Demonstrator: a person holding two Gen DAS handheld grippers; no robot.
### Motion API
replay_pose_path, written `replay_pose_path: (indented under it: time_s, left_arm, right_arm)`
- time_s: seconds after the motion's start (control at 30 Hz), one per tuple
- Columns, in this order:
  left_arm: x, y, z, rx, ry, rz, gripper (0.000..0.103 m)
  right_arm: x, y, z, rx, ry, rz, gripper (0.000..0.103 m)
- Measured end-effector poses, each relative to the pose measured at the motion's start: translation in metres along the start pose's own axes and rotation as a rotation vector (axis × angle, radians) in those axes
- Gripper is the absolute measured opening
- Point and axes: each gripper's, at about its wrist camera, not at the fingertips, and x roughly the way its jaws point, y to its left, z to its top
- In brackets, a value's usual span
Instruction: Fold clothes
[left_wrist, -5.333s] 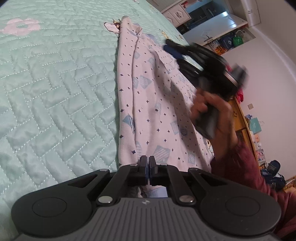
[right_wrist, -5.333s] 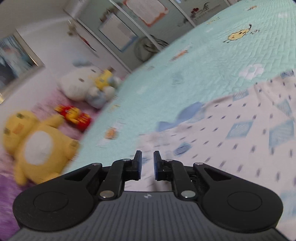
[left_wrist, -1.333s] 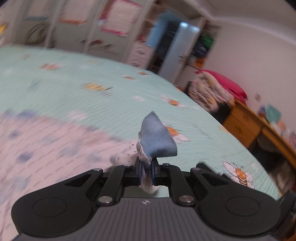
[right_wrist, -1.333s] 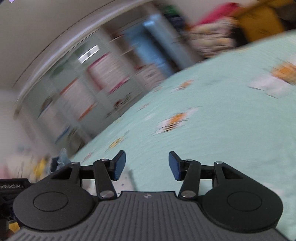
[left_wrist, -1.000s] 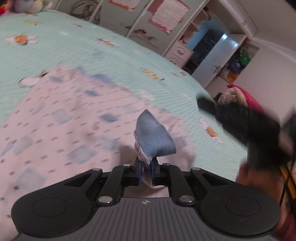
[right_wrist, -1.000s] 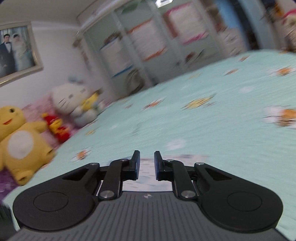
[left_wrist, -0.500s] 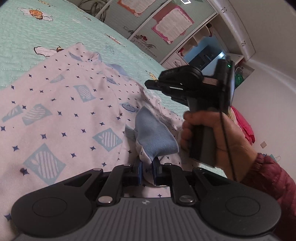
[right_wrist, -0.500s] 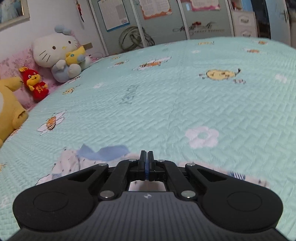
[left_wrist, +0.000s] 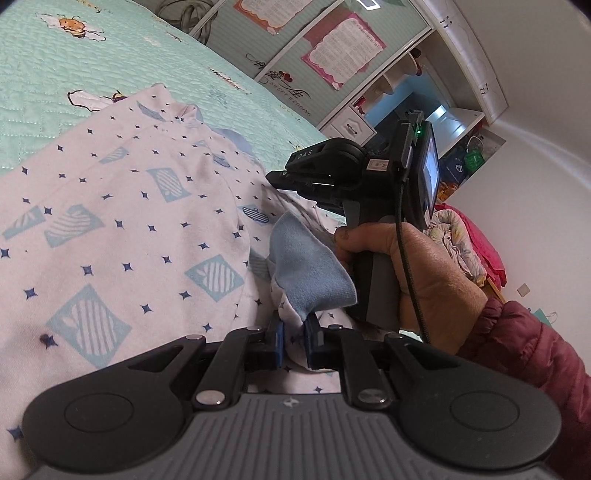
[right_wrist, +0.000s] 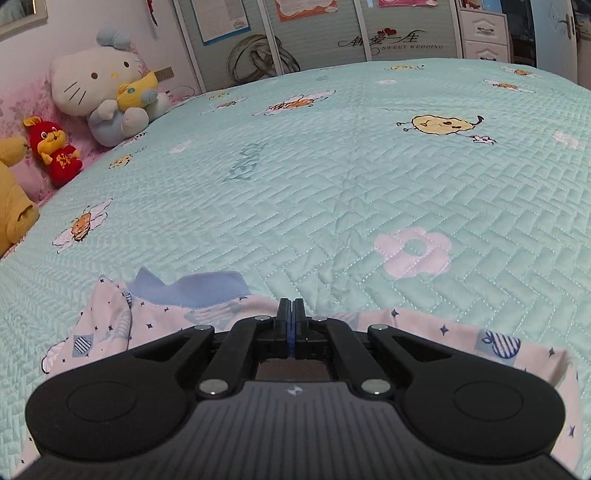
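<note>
The patterned garment, light and limp, drapes on the bed; left tongs pinch its blue cuff, right tongs are pressed together at its edge.

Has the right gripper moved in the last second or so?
Yes. The right gripper has come down close over the bedspread, its tips now at the garment's edge.
</note>
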Motion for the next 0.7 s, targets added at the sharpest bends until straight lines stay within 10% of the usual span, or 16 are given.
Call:
replay_pose_path:
  time_s: [0.33, 0.7]
  left_arm:
    - [0.004, 0.001, 0.004, 0.005, 0.005, 0.008, 0.014]
    - [0.01, -0.034, 0.036, 0.006, 0.101, 0.07, 0.013]
  right_arm:
    - [-0.08, -0.021, -0.012, 0.224, -0.218, 0.113, 0.0]
    - [-0.246, -0.065, -0.157, 0.48, -0.309, 0.03, 0.005]
